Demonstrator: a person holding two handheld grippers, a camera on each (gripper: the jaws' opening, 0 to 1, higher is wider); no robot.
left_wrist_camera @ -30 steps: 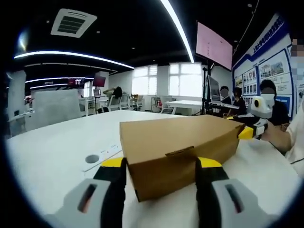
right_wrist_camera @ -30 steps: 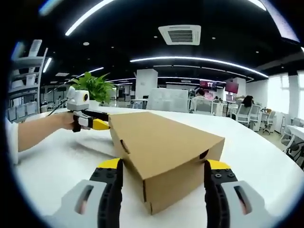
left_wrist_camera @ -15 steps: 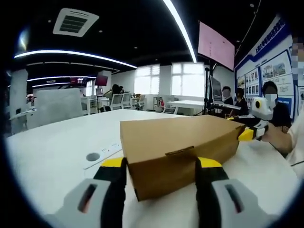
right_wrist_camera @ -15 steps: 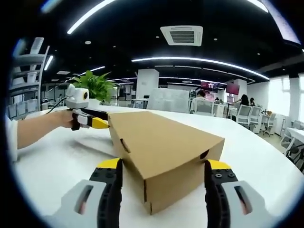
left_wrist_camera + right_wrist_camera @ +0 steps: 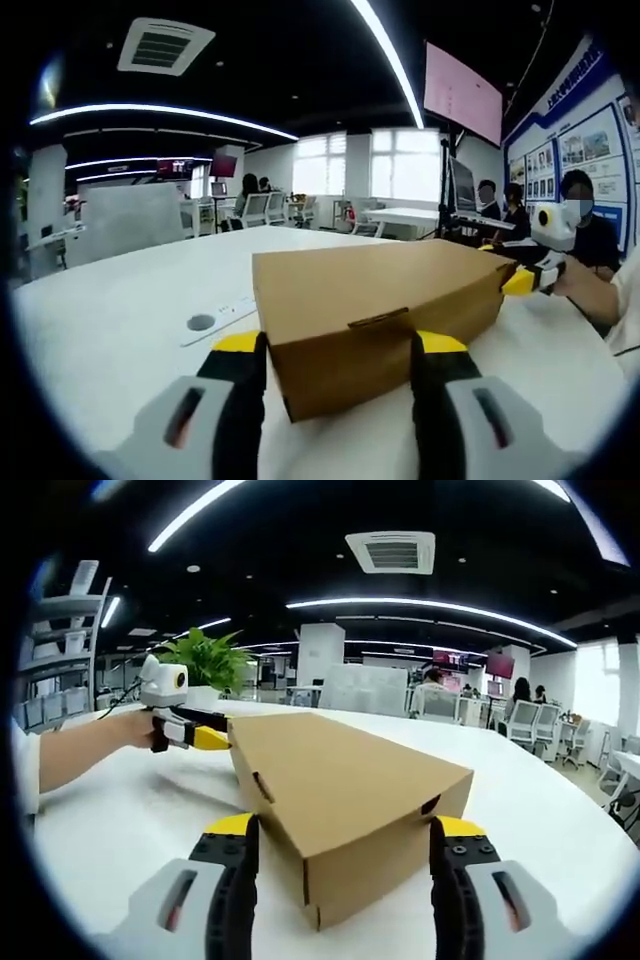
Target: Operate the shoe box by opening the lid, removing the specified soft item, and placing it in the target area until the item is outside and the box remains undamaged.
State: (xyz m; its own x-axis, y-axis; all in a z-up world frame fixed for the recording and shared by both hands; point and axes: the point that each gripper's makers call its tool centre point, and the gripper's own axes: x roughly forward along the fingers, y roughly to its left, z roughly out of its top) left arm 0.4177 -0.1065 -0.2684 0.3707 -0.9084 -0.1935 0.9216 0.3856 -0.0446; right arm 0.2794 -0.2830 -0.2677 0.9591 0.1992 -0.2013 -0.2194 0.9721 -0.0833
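The brown cardboard shoe box [image 5: 385,320] sits shut on the white table [image 5: 110,330], and across the last second almost nothing about it has changed: same place, same angle, lid down, with only the background drifting a little, which reads as slight tilt of the hand-held cameras and not as movement of the box. In the left gripper view the left gripper [image 5: 338,375] has its 2 jaws spread wide, 1 on each side of the box's near end, where the lid's tuck tab [image 5: 378,322] shows; whether the pads touch the cardboard cannot be told. In the right gripper view the right gripper [image 5: 340,865] is equally wide, straddling the opposite end of the box [image 5: 345,800] at a corner, with nothing held. Each gripper also appears at the far end in the other's view, with a hand behind it. A potted plant [image 5: 205,665] stands far off on the left in the right gripper view, and a cable port [image 5: 200,323] lies on the table left of the box in the left gripper view. With so little change, the task looks to be at its start: both grippers are bracing the ends, the lid is not yet lifted, and the soft item is hidden inside.
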